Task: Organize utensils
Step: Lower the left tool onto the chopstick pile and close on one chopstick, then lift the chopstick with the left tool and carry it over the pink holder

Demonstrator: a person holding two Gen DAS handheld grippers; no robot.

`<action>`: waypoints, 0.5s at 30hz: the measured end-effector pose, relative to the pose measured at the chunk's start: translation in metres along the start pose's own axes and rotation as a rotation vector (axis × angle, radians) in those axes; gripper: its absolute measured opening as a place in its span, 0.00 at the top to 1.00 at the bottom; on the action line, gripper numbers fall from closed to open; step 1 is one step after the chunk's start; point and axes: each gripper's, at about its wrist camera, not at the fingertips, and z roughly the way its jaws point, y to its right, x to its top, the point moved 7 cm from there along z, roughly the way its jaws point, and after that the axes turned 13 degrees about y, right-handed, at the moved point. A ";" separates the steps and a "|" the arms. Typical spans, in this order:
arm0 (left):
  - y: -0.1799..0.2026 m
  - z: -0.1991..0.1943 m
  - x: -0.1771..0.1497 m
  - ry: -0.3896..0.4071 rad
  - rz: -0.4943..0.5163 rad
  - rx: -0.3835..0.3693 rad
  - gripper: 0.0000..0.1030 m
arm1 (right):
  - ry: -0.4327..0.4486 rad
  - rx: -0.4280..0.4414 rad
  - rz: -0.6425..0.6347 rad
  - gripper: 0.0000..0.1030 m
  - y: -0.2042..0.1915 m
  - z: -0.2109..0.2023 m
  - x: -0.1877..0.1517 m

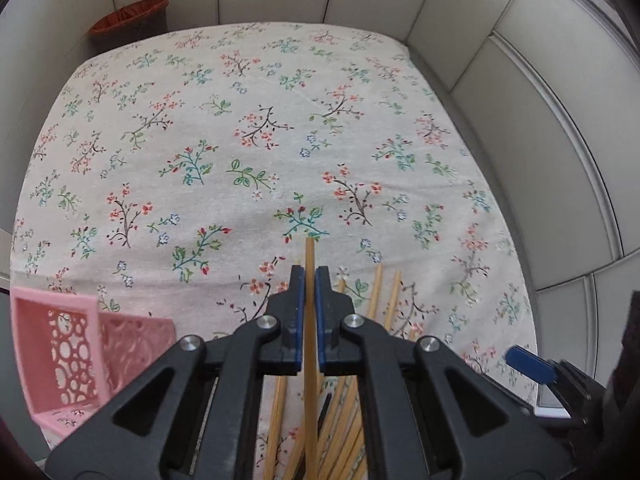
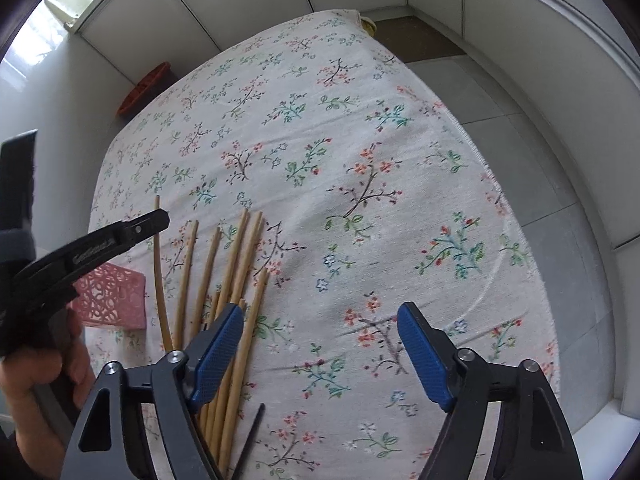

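Left wrist view: our left gripper (image 1: pixel 310 280) pinches one chopstick (image 1: pixel 309 256) lengthwise; pink basket (image 1: pixel 60 344) lies left; right gripper (image 2: pixel 320 356) gapes empty.

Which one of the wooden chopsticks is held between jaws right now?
The single chopstick clamped in the left gripper, its tip poking past the jaws. The other chopsticks lie loose on the tablecloth.
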 end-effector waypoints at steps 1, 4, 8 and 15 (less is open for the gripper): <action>0.000 -0.013 0.000 0.018 0.006 -0.014 0.95 | -0.012 0.028 0.011 0.29 -0.006 0.004 -0.002; -0.003 -0.049 -0.003 0.074 0.019 -0.068 0.95 | -0.036 0.060 0.011 0.40 -0.021 0.015 -0.007; -0.016 -0.086 -0.005 0.128 0.029 -0.109 0.95 | -0.078 0.057 0.046 0.64 -0.025 0.031 -0.015; -0.034 -0.119 -0.017 0.197 0.001 -0.116 0.94 | -0.091 0.076 0.132 0.74 -0.026 0.049 -0.019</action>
